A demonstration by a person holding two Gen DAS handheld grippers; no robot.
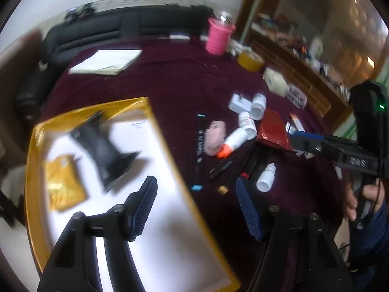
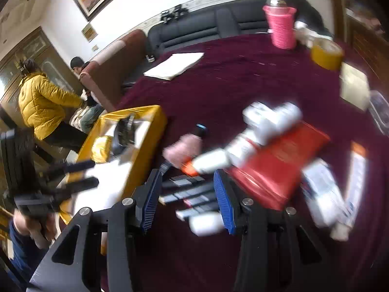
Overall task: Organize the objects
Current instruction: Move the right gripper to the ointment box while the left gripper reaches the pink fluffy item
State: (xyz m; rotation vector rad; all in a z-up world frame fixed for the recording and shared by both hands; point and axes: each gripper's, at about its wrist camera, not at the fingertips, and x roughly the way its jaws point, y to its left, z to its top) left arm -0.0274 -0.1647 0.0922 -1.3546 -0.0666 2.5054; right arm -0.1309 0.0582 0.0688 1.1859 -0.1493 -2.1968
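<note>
Hovering over the yellow-rimmed tray [image 1: 39, 160], the left tool [image 1: 194, 209] stands with its jaws apart and nothing between them. One of its pads [image 1: 143, 209] is above the white floor of the tray, the other above the dark red surface [image 1: 170, 77].

Inside the tray lie a black object [image 1: 104, 150] and, at about 8 o'clock from it, a yellow packet [image 1: 63, 182]. Both are blurred.

The right tool [image 2: 187, 202] also has its jaws apart, with a narrower gap. Its pads press on nothing. Below them, on the surface, lie dark flat sticks [image 2: 189, 192] and a small white bottle [image 2: 206, 222]; I cannot tell what the sticks are.

The loose things lie in a heap at 3 o'clock from the tray. A black pen with blue ends [image 1: 199, 150] lies just beside the tray's edge. Next to it is a pink soft thing [image 1: 214, 137], then a white tube with an orange cap [image 1: 231, 143], touching other white bottles [image 1: 257, 103]. A red packet [image 1: 273, 129] lies at 3 o'clock from them.

At 12 o'clock, far on the surface, stand a pink cup [image 1: 217, 36] and a roll of yellow tape [image 1: 250, 59]. A white paper pad [image 1: 107, 62] lies at 11 o'clock.

A hand [image 1: 364, 199] holds the right tool's handle.
</note>
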